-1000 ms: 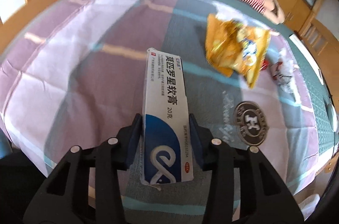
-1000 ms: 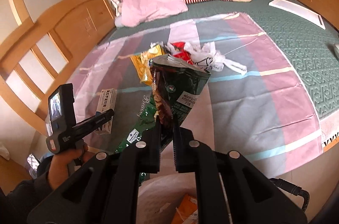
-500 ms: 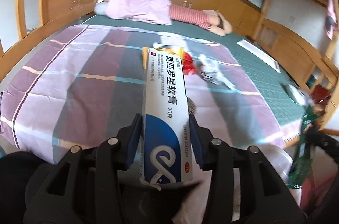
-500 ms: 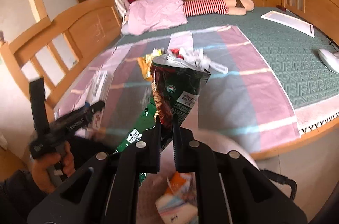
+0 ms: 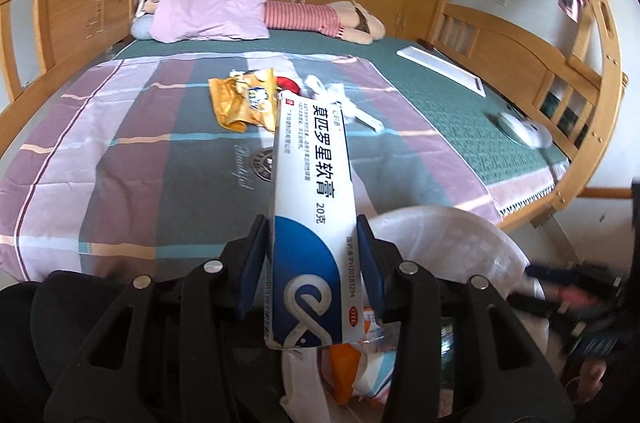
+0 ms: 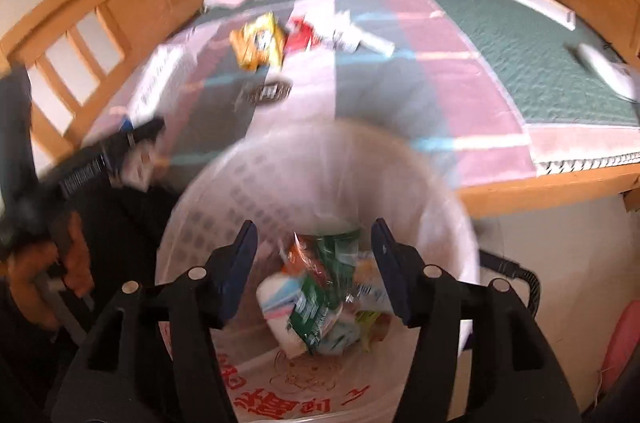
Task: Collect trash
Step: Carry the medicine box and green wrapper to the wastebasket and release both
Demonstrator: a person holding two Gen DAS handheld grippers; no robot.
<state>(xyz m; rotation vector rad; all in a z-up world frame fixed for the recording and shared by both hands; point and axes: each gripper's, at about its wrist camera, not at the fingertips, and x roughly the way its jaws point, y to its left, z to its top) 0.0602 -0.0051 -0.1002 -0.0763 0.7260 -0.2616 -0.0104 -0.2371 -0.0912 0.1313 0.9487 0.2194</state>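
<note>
Left gripper (image 5: 312,271): jaws partly closed, clamping the lower end of a white-and-blue ointment box (image 5: 312,223) by its long sides; box stands up out of the pads, slightly tilted.
Right gripper (image 6: 314,263): jaws opening, nothing between the pads; it points down into the bin.
Bin (image 6: 400,159): pale basket lined with a clear bag, at the foot of the bed; green snack bag (image 6: 320,299) lies inside among other wrappers.
Trash not yet collected: yellow snack bag (image 5: 246,99), red wrapper (image 6: 298,37) and crumpled white paper (image 6: 344,33), grouped mid-bed on the striped sheet (image 5: 120,143).
Step in hand (judged): carrying the box to the bin, whose bag rim (image 5: 440,223) shows just right of the box.
Advice: centre the box above the bin mouth before letting go; keep clear of the right gripper there; release low so the light carton does not glance off the rim.
Hard to make out: right wrist view is motion-blurred; the left hand (image 6: 44,259) and its tool are smeared at that frame's left edge. Bin floor mostly covered; items beneath unidentifiable.
</note>
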